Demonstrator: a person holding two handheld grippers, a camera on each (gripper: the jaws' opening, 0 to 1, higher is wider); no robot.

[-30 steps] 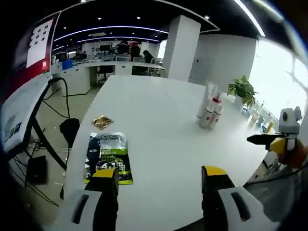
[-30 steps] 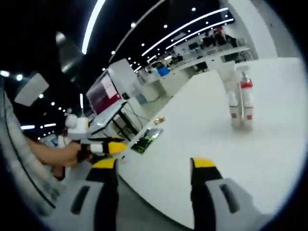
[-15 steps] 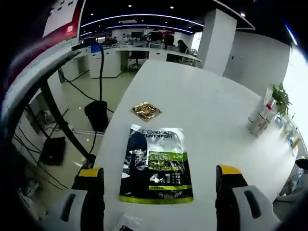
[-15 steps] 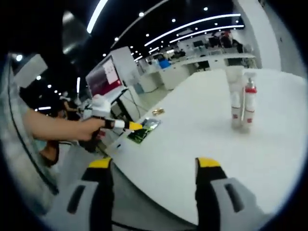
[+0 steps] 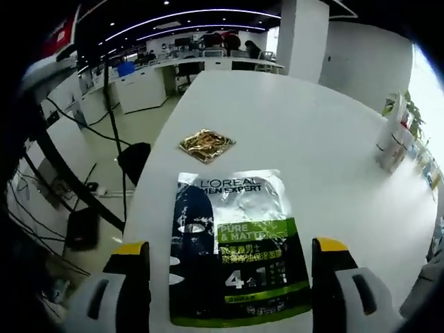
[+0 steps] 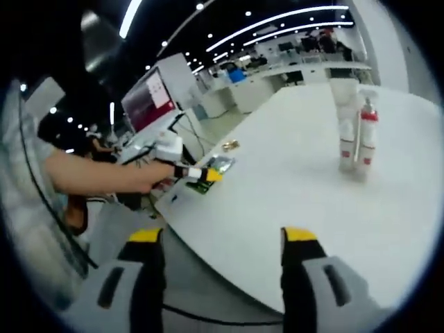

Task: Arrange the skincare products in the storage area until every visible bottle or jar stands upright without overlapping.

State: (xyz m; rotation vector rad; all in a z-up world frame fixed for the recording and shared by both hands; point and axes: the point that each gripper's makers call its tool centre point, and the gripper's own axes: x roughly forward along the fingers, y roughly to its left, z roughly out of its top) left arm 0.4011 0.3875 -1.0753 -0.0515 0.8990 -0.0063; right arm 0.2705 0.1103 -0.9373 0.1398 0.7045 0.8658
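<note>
— Where do the grippers stand?

— The left gripper (image 5: 230,260) is spread wide, jaws either side of the L'Oréal sachet pack (image 5: 236,253) lying flat at lower centre of the left gripper view — holding nothing. The right gripper (image 6: 223,246) is also released and empty, hanging off the white table (image 6: 291,201) edge.

— And the task?

— Barely begun, I'd judge. The bottles (image 6: 355,142) stand upright, close together, at the right of the right gripper view; the pack and a small gold sachet (image 5: 206,144) above it lie flat, well apart from them.
</note>
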